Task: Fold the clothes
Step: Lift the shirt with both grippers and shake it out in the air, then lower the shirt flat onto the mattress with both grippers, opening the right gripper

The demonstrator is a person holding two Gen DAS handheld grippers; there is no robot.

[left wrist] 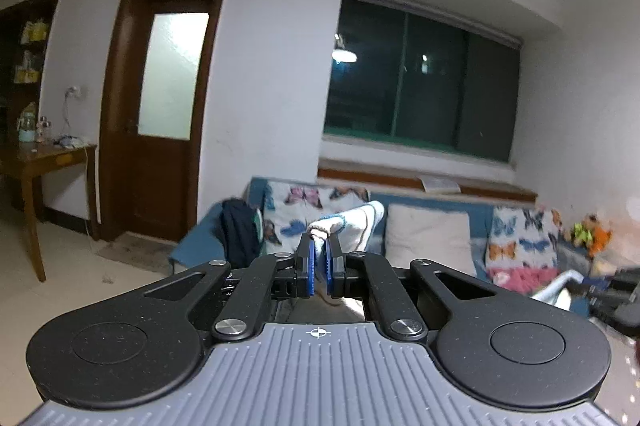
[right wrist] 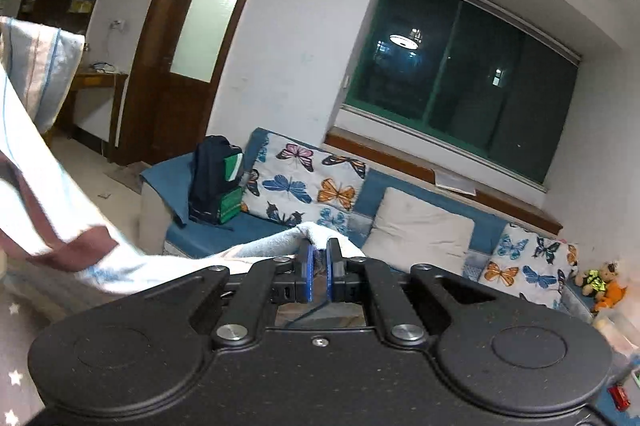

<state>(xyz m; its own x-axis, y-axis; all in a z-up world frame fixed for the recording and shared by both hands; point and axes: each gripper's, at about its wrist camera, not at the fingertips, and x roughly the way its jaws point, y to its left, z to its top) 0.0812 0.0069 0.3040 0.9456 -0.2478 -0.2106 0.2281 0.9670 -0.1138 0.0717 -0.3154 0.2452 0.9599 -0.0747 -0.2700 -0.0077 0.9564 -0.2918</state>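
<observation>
The garment (right wrist: 60,154) is hanging aloft, bunched between the nearly closed fingers of both the left claw (left wrist: 319,258) and the right claw (right wrist: 319,258), probably awaiting spreading flat.

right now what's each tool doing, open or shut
Left tool: shut on the white terry-cloth garment with blue stripes.
Right tool: shut on the same garment.

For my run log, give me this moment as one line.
stage: garment lifted, not yet folded | left gripper: shut on white garment | right gripper: shut on same garment | backdrop: sofa
</observation>
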